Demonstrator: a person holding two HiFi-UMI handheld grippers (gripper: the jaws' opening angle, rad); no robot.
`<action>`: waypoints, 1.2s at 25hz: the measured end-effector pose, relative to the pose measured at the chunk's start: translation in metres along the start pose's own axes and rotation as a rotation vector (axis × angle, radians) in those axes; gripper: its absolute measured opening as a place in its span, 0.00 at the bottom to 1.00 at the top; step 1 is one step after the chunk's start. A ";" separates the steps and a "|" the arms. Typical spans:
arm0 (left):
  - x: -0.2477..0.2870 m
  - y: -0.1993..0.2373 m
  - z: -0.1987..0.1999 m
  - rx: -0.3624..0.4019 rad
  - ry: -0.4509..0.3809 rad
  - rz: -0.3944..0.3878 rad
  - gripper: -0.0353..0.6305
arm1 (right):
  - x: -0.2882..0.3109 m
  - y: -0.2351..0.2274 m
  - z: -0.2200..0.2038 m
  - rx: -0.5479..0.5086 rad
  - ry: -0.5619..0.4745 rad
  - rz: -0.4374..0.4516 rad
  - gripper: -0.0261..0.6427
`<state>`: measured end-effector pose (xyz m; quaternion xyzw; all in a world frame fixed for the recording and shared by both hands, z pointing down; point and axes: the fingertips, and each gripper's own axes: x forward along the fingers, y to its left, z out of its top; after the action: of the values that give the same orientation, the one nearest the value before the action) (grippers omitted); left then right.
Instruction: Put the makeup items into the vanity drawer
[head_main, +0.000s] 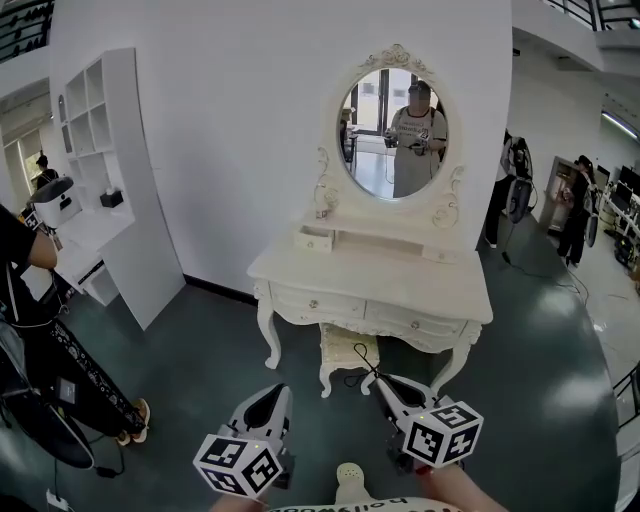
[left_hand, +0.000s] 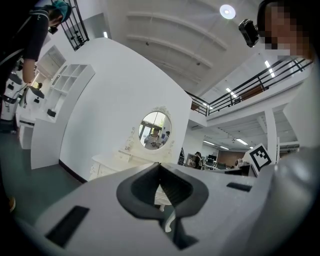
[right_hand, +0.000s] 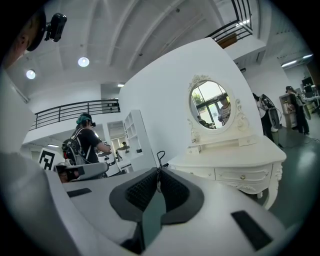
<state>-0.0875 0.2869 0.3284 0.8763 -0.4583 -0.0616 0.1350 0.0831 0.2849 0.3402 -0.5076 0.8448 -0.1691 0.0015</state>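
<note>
In the head view, a white vanity (head_main: 380, 275) is seen against the wall, its long side running left to right and its drawer fronts turned toward the camera. Two wide drawers are counted under the tabletop, a left drawer (head_main: 313, 303) and a right drawer (head_main: 415, 322), both shut, each with one knob. Two small drawers are set on the raised ledge beneath the single oval mirror (head_main: 393, 133). One stool (head_main: 345, 345) is tucked under the vanity. No makeup item can be made out on the tabletop. The left gripper (head_main: 272, 393) and the right gripper (head_main: 383, 381) are held low over the dark floor, well apart from the vanity and pointing at it. A thin black wire loop (head_main: 358, 355) rises from the right gripper's tips. In the left gripper view, the fingers of the left gripper (left_hand: 160, 167) are seen closed together with nothing between them, and the vanity (left_hand: 115, 162) is seen far ahead. In the right gripper view, the fingers of the right gripper (right_hand: 158, 172) are closed on the wire loop (right_hand: 159, 156), which stands upright. The vanity (right_hand: 235, 157) is seen to the right.
</note>
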 end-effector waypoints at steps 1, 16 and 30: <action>0.003 0.001 0.000 -0.003 0.001 -0.002 0.06 | 0.003 -0.003 0.000 0.005 0.001 0.002 0.10; 0.097 0.037 0.017 -0.017 -0.014 0.010 0.06 | 0.090 -0.069 0.032 0.058 0.023 0.056 0.10; 0.171 0.049 0.013 -0.045 -0.028 0.033 0.06 | 0.136 -0.132 0.047 0.064 0.042 0.083 0.10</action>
<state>-0.0307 0.1175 0.3333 0.8645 -0.4730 -0.0819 0.1493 0.1387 0.0979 0.3567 -0.4680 0.8592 -0.2065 0.0071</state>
